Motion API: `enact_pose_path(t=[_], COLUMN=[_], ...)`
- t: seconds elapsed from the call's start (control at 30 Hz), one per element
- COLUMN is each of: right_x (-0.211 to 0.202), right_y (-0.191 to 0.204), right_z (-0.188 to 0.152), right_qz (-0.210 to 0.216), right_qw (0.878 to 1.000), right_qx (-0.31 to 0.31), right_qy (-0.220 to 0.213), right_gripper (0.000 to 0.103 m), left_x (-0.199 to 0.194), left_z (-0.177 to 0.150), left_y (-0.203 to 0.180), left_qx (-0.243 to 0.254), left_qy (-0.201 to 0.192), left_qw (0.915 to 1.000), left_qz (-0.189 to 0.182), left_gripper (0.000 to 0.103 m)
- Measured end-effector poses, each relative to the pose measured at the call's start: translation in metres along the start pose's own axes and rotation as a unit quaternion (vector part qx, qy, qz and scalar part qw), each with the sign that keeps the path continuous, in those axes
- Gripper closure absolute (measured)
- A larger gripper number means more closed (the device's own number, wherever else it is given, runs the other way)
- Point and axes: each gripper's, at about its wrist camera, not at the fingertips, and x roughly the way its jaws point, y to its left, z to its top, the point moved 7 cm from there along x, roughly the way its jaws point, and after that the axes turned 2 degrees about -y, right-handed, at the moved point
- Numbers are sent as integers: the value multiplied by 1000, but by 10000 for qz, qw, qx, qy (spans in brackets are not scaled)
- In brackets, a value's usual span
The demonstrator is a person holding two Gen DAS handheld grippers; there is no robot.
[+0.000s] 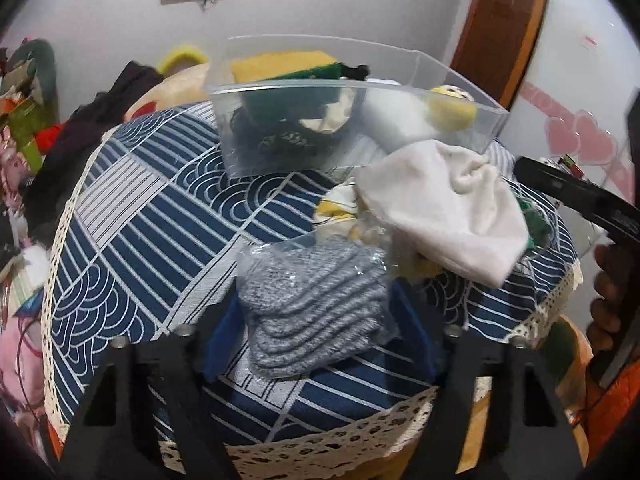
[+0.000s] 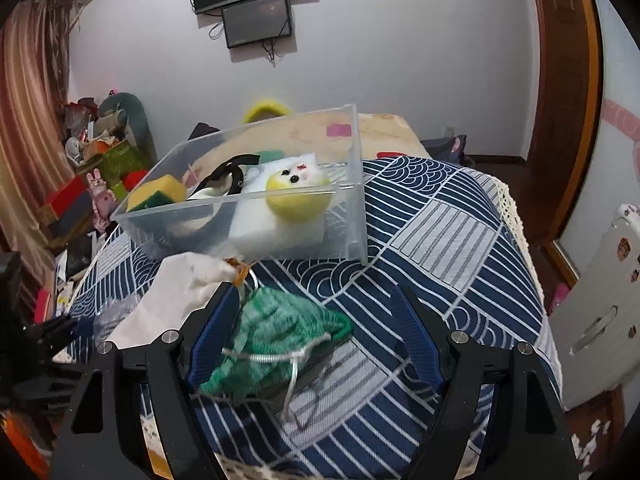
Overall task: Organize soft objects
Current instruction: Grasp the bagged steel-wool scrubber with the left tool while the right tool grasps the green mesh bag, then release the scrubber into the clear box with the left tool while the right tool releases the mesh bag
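Observation:
A clear plastic bin (image 1: 460,76) (image 2: 356,184) stands on the blue patterned tablecloth (image 1: 160,220) (image 2: 460,240). It holds a yellow-green sponge (image 2: 160,192), a white block, a yellow plush ball (image 2: 298,200) and dark items. My left gripper (image 1: 316,316) is open around a bagged pack of grey knit cloths (image 1: 312,312). A white cloth (image 1: 452,216) (image 2: 176,300) lies beside it over small yellow items. My right gripper (image 2: 316,332) is open around a green knit pouch (image 2: 276,340) with a white cord.
Clutter and toys are piled at the far left (image 2: 100,160). A bed (image 2: 380,128) stands behind the table. A wooden door frame (image 2: 560,80) is at the right. The table's lace edge (image 1: 320,436) is close below my left gripper.

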Motion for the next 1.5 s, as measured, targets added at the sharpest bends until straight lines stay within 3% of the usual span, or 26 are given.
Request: enact_pose_path(t=[0.13, 0.2, 0.3, 0.43, 0.5, 0.83, 1.2, 1.5], right_x=[24, 28, 29, 21, 17, -21, -36, -21], right_y=[7, 9, 9, 15, 18, 5, 17, 28], right_z=[-17, -23, -27, -29, -28, 5, 41, 62], right_qz=[142, 233, 379, 518, 488, -56, -5, 54], right_qw=[9989, 9982, 9975, 9972, 9976, 9991, 9954, 9937], right_qx=[45, 56, 100, -41, -137, -288, -354, -478], right_qy=[455, 553, 596, 532, 481, -321, -890, -1010], right_gripper=[36, 38, 48, 74, 79, 81, 81, 81], left_x=[-4, -7, -12, -22, -28, -55, -71, -56], left_z=[0, 0, 0, 3, 5, 30, 80, 118], left_y=[-7, -6, -2, 6, 10, 20, 8, 6], left_qx=[172, 173, 134, 64, 39, 82, 256, 249], left_qy=[-75, -107, -159, -271, -366, -882, -1481, -1561], left_qw=[9998, 9997, 9997, 9996, 9993, 9954, 9880, 9869], left_qz=[-110, -137, -122, -40, 57, 353, 364, 310], left_gripper=[55, 58, 62, 62, 62, 63, 63, 62])
